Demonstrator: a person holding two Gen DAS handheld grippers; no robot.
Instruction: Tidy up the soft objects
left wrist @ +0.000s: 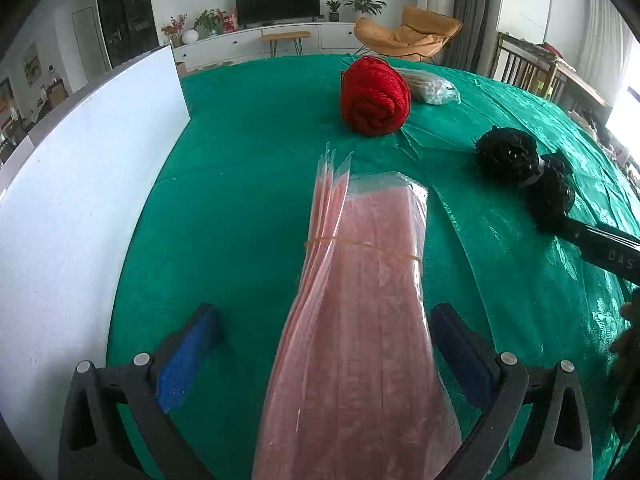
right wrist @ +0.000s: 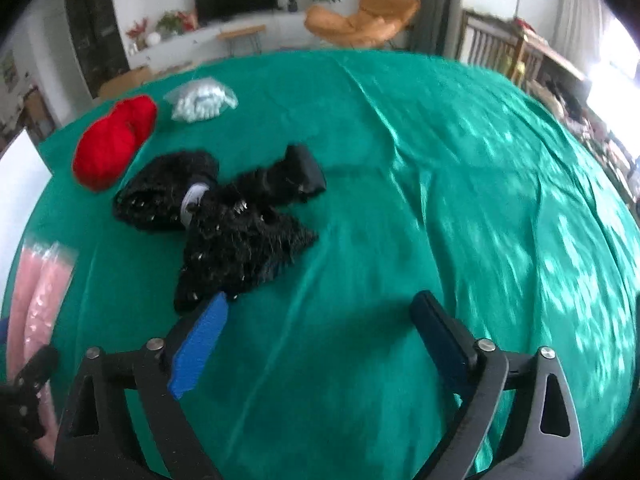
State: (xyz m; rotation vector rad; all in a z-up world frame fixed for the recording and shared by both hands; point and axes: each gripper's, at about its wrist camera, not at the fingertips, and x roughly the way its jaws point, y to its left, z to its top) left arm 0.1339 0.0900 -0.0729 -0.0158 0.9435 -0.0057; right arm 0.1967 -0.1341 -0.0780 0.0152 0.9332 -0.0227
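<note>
Left claw (left wrist: 324, 356): fingers spread wide, straddling the near end of the pink bagged bundle (left wrist: 360, 320). The right pad sits just beside the bundle's edge; the left pad stands apart from it. No grip yet. The bundle lies flat on the green counter (left wrist: 240, 200), bound across its middle by a rubber band (left wrist: 360, 246).

Right claw (right wrist: 320, 340): fingers also apart, empty, hovering over bare green cloth. Its left pad is near the closest corner of the black sequined fabric (right wrist: 240, 236); contact cannot be confirmed, as the view is motion-blurred.

Mid-field: the black fabric is cinched by a white band, lying loose and spread out.

Further out: red yarn ball (left wrist: 374, 96), and just behind it a clear bag of pale items (left wrist: 434, 88), contents not identifiable.

Left side: a white board (left wrist: 80, 200) stands upright along the counter edge.

Progress judgement: early. All four soft items lie scattered and separate, none grouped or contained. Likely step in hand is closing on the pink bundle; the rest remains.
</note>
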